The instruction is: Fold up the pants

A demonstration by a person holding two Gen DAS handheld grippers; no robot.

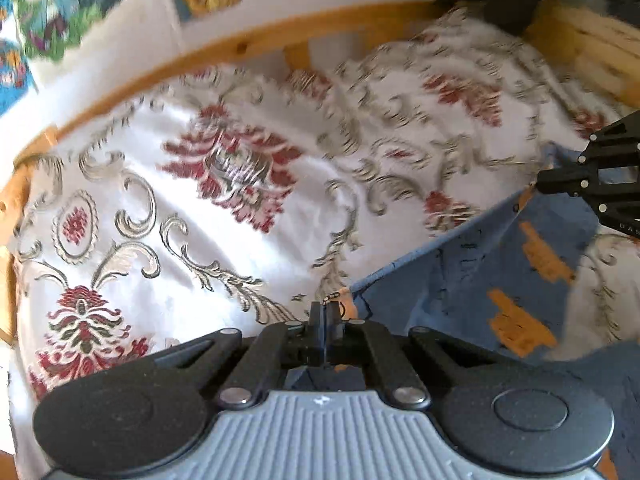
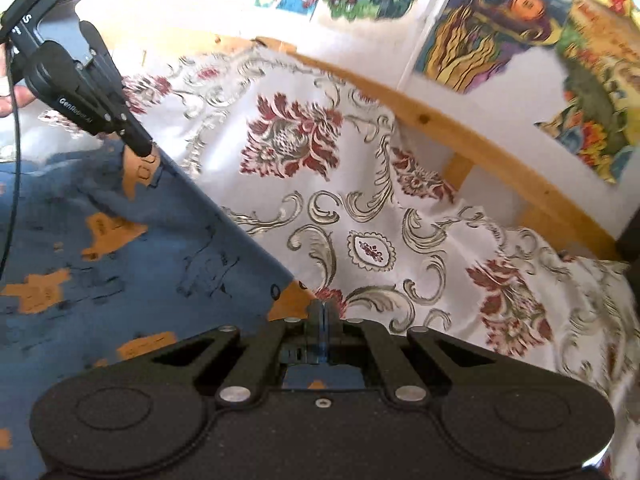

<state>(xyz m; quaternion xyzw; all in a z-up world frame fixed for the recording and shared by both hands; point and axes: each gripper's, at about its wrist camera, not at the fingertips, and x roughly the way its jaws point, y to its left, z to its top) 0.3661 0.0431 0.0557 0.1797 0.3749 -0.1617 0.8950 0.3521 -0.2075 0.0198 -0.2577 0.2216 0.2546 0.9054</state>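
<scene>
Together, both tools pinch the same garment: the left hand-held gripper (image 1: 325,312) has its jaws closed on one corner of the blue pants (image 1: 480,280), and the right hand-held gripper (image 2: 323,312) has its jaws closed on another corner of the same edge, so that a straight, taut hem runs between the two. The pants are blue cloth printed with orange shapes and thin dark line drawings, and they sit over a bed, on top of the white bedspread (image 1: 200,220) with its red flowers and grey scrolls. In the right wrist view the pants fill the area left of the gripper, with the bedspread spreading beyond the stretched hem toward the wall; in the left wrist view they lie to the right of the gripper. A pale wooden bed rail (image 2: 460,128) curves along the far side of the bedspread, touching the cloth that bunches against it. Beyond the rail, colourful cartoon posters (image 2: 500,20) are on the white wall. Part of a person's hand (image 2: 12,100) shows behind the left gripper at the edge of the right wrist view. Some motion blur softens the left wrist view.
</scene>
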